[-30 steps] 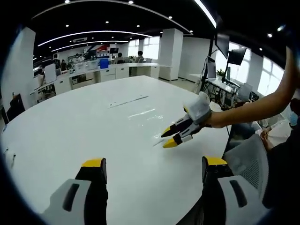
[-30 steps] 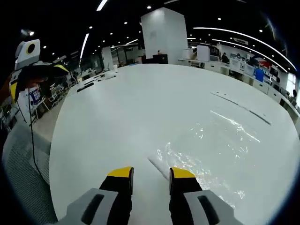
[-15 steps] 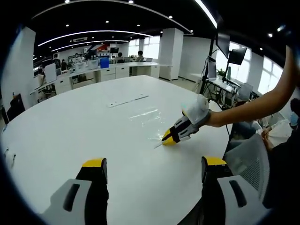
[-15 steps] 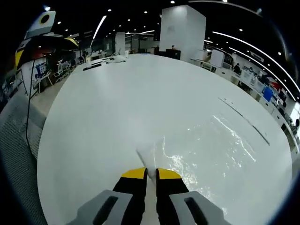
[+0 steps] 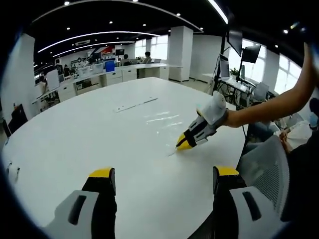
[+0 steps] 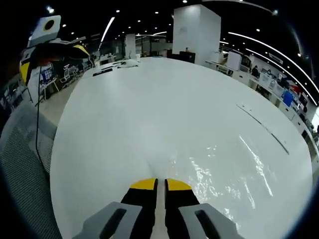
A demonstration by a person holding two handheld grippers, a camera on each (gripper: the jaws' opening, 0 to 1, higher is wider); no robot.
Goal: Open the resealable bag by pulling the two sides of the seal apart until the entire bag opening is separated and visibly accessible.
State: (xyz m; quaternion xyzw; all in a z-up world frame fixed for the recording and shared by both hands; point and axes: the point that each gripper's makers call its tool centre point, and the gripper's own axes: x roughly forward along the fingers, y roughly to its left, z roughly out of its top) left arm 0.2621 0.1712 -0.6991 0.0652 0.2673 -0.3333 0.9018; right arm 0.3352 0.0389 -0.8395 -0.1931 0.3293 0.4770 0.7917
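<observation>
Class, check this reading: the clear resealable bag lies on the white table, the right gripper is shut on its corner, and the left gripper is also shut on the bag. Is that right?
Not quite. The left gripper is open and apart from the bag, as the left gripper view shows. The rest stands: the clear resealable bag lies on the white table, and the right gripper is shut on its corner.

text: none legible | labels: none | signs: too blurred

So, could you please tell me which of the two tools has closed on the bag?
The right tool: its yellow tips are pinched on the clear bag's edge, while the left tool hangs open above the white table.
</observation>
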